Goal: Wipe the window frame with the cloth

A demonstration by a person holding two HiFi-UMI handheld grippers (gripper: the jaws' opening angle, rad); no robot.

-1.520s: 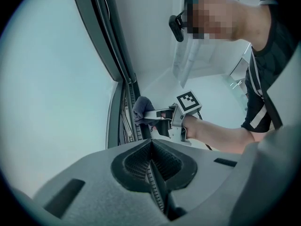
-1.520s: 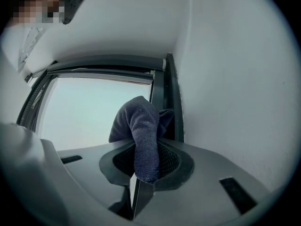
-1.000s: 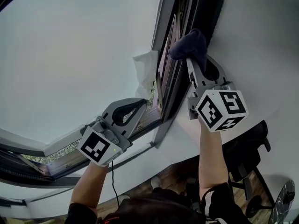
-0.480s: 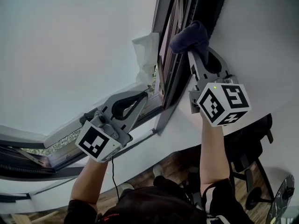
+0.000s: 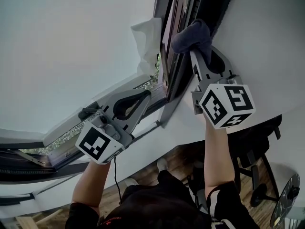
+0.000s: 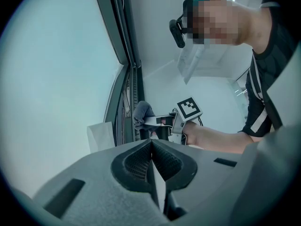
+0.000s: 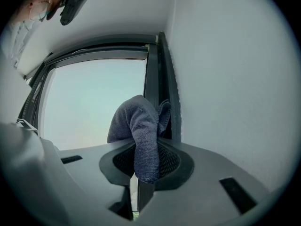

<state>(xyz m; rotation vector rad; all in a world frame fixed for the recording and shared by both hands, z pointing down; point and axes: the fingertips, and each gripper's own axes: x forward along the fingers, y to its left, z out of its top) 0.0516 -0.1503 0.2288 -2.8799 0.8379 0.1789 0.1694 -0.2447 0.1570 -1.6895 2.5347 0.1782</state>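
Note:
A dark blue cloth is bunched in my right gripper, whose jaws are shut on it. The cloth presses against the dark window frame where it meets the white wall. My left gripper is held lower left, near the frame's bottom corner, with its jaws shut and nothing between them. The right gripper's marker cube shows in the left gripper view.
A white sheet is stuck on the glass beside the frame. The white wall runs along the right. An office chair and wooden floor lie below. The person's torso and arm fill the left gripper view's right side.
The view has shifted slightly; the left gripper has drifted a little down and left along the lower frame. The right gripper with the cloth stays at nearly the same spot on the frame.

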